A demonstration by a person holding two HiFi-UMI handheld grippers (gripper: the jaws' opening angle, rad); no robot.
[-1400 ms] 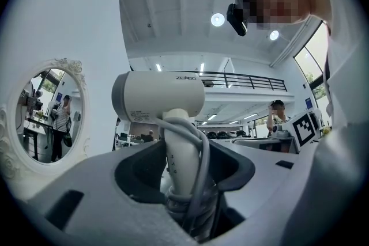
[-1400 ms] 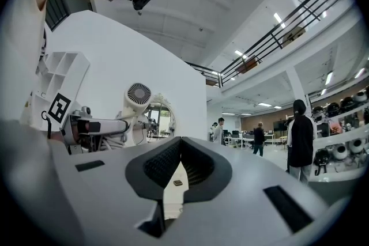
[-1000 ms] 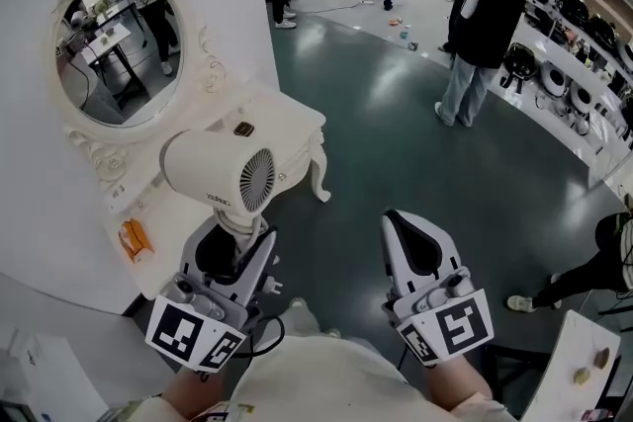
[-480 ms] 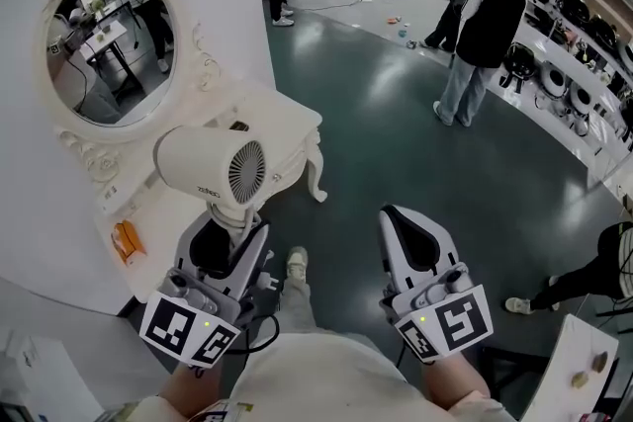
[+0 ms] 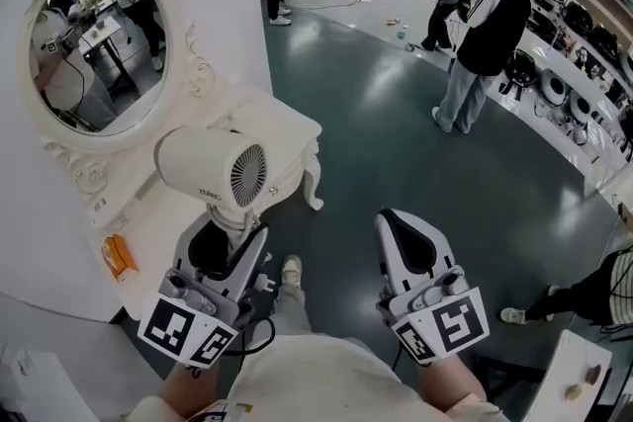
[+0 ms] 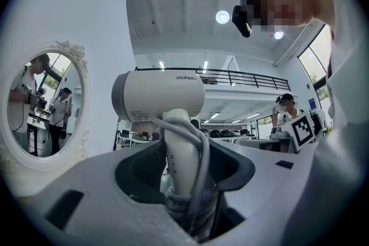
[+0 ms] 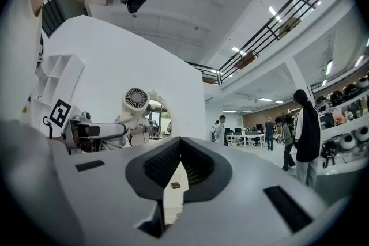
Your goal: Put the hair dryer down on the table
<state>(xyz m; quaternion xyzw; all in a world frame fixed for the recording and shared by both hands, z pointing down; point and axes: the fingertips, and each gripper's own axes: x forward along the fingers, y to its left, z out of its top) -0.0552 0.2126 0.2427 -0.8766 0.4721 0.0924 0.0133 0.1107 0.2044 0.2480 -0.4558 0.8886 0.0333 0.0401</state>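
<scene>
A cream hair dryer stands upright, its rear grille facing me, with my left gripper shut on its handle. The left gripper view shows the handle with the cord wound round it between the jaws, and the dryer's barrel above. The dryer hangs over the near edge of the white dressing table. My right gripper is off to the right over the floor, shut with nothing in it; its tips meet. From there the dryer shows at the left.
An oval ornate mirror hangs on the white wall behind the table. A small orange thing lies at the table's near left. Several people stand on the dark green floor further off. Shelves with equipment line the right.
Both grippers and the dryer have come a little nearer the table, and the mirror has slid left in view. The grip on the handle is unchanged. People in the background have walked on.
</scene>
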